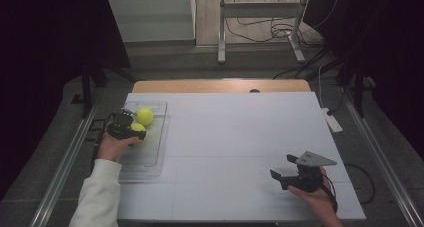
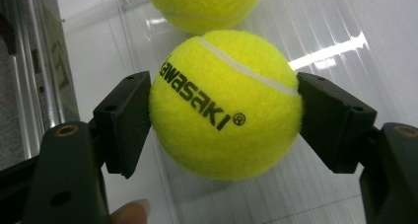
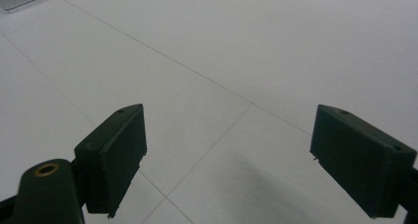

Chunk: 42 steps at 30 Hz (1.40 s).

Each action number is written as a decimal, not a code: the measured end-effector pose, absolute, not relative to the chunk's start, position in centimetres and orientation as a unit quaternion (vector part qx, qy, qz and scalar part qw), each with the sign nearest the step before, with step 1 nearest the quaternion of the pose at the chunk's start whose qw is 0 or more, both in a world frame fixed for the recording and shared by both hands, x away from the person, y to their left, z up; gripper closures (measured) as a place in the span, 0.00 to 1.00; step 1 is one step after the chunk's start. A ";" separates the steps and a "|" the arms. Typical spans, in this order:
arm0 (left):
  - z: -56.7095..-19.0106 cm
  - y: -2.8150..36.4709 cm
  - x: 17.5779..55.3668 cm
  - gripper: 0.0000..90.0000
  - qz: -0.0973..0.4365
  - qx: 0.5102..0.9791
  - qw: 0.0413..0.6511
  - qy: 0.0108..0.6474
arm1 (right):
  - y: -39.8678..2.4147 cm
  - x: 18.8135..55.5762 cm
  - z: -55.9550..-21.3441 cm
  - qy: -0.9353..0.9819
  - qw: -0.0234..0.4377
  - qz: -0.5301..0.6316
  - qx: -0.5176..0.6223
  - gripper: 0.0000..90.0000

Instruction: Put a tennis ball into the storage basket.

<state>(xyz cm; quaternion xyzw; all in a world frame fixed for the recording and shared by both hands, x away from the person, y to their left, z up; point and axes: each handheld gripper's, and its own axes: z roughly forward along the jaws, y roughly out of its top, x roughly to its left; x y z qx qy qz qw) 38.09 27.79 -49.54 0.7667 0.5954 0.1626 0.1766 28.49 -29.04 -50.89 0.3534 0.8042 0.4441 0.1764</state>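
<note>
While our left tongs pinch one tennis ball over the clear tray, another ball lies beyond them; our right tongs wait spread.

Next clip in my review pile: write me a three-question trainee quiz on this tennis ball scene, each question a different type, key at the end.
1. True or false: the left hand-held gripper is shut on a tennis ball.
2. Multiple choice: where does the second tennis ball lie? A) in the clear tray B) on the white table near the right hand-held gripper C) on the floor
3. Fill in: the right hand-held gripper's jaws stand ____, with nothing between them.

Key: 1 true; 2 A; 3 open
</note>
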 end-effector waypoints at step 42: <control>-46.4 28.5 34.3 0.19 0.158 0.718 0.393 0.551 | -29.2 28.7 -50.9 0.802 0.173 0.448 0.355 0.16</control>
